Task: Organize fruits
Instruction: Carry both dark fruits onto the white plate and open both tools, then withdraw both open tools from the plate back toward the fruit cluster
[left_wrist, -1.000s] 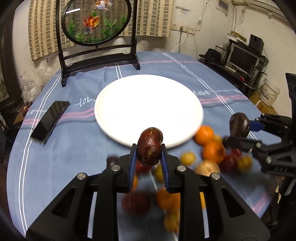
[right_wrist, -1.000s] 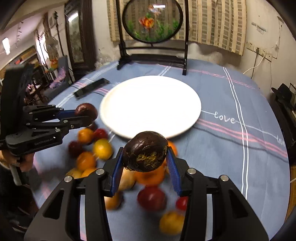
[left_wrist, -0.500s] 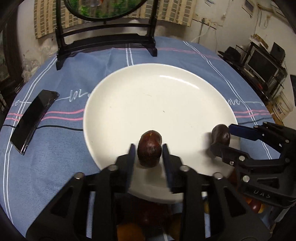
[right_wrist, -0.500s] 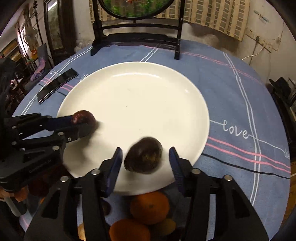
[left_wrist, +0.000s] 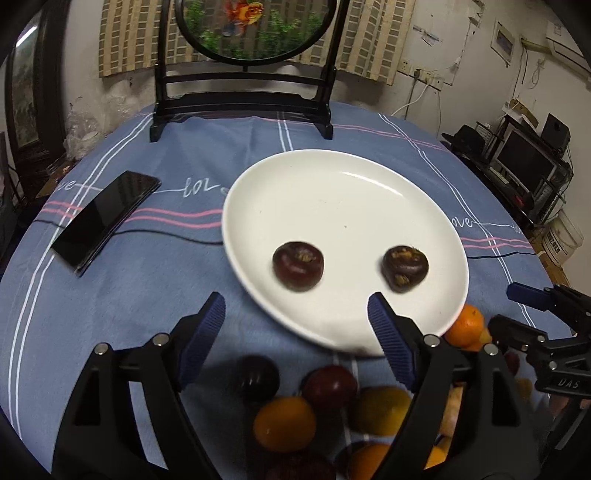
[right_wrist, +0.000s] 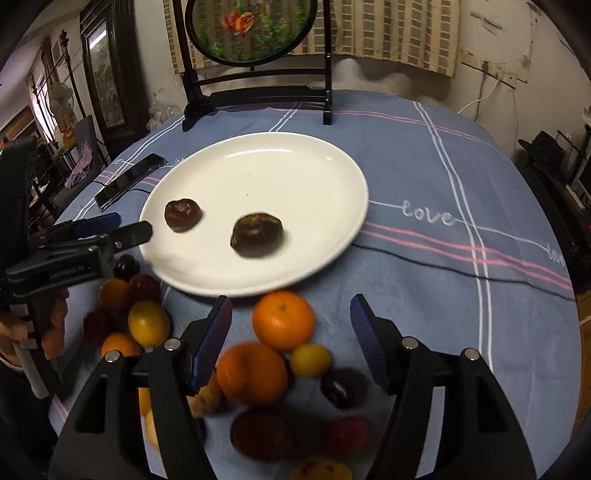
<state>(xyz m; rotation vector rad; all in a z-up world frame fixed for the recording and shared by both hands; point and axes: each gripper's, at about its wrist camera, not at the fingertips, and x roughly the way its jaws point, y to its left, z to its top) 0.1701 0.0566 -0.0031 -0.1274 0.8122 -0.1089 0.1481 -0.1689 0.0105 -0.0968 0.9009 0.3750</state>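
While both tongs, left tongs (left_wrist: 295, 314) and right tongs (right_wrist: 290, 317), hang spread and empty, two dark fruits (left_wrist: 298, 266) sit apart on the plate's (left_wrist: 332, 177) near half. Remaining fruits (right_wrist: 282, 319) are heaped just below the plate's near rim; take an outer one cleanly, without nudging its neighbours.

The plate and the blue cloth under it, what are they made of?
The plate looks like glazed ceramic: smooth, white, with shiny light streaks, though it could be hard plastic. The cloth looks like soft woven fabric: matte, with stitched stripes and lettering.
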